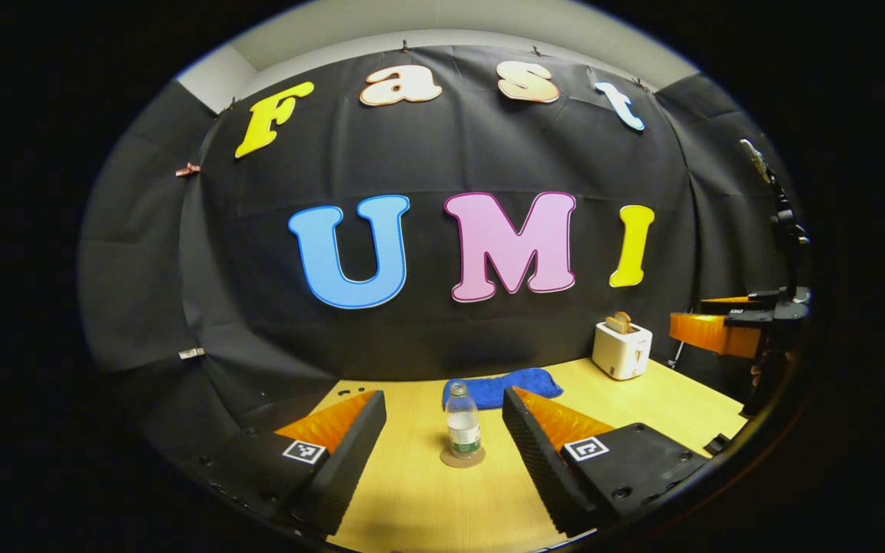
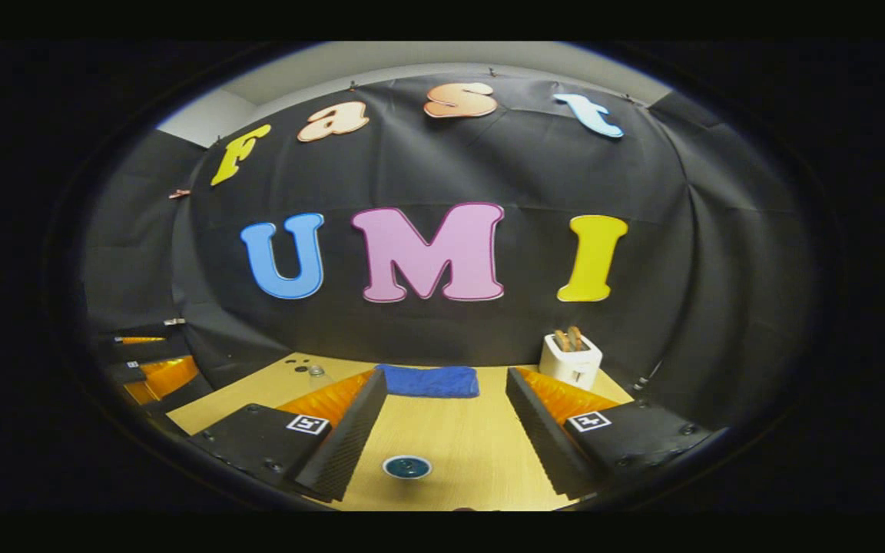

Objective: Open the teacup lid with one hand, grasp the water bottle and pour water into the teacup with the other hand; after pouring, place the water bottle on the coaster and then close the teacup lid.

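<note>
A clear water bottle (image 1: 462, 422) with a green label stands upright on a round brown coaster (image 1: 462, 458) on the wooden table. My left gripper (image 1: 442, 395) is open, its fingers on either side of the bottle but short of it, touching nothing. In the right gripper view, a small round teacup (image 2: 406, 466) with a teal top and a pale rim sits on the table below and between the fingers. The right gripper (image 2: 446, 376) is open and empty above it. The bottle's cap (image 2: 318, 375) peeks over its left finger.
A blue cloth (image 1: 500, 388) lies at the back of the table (image 1: 427, 499), and a white toaster (image 1: 621, 349) with bread stands at the back right. The other gripper (image 1: 727, 330) hovers at the right edge of the left gripper view.
</note>
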The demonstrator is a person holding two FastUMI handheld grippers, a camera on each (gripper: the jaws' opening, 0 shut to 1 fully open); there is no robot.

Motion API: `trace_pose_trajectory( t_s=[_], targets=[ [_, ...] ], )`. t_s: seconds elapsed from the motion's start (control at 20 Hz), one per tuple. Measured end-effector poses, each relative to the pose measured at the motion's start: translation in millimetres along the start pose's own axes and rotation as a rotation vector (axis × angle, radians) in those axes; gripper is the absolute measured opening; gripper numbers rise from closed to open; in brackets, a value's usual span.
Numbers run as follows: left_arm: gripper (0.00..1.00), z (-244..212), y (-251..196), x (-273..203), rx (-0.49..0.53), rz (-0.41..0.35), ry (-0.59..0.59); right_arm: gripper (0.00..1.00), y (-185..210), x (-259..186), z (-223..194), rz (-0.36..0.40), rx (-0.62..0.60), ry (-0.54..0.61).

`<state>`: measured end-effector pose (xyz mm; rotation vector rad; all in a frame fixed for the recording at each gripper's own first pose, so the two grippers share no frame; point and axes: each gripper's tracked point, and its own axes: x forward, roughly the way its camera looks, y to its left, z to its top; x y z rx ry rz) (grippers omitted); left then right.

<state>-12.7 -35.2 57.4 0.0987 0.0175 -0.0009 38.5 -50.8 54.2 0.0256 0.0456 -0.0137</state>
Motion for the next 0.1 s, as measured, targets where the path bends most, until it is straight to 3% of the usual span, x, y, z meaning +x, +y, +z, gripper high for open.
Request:
trace_pose_trajectory(
  t_s=[0.1],
  targets=[
    [0.97, -4.1, 10.9, -3.6, 0.012, -0.005, 0.018, 0.96, 5.6, -3.3, 2.7, -0.018, 0.017, 0.006]
  ],
)
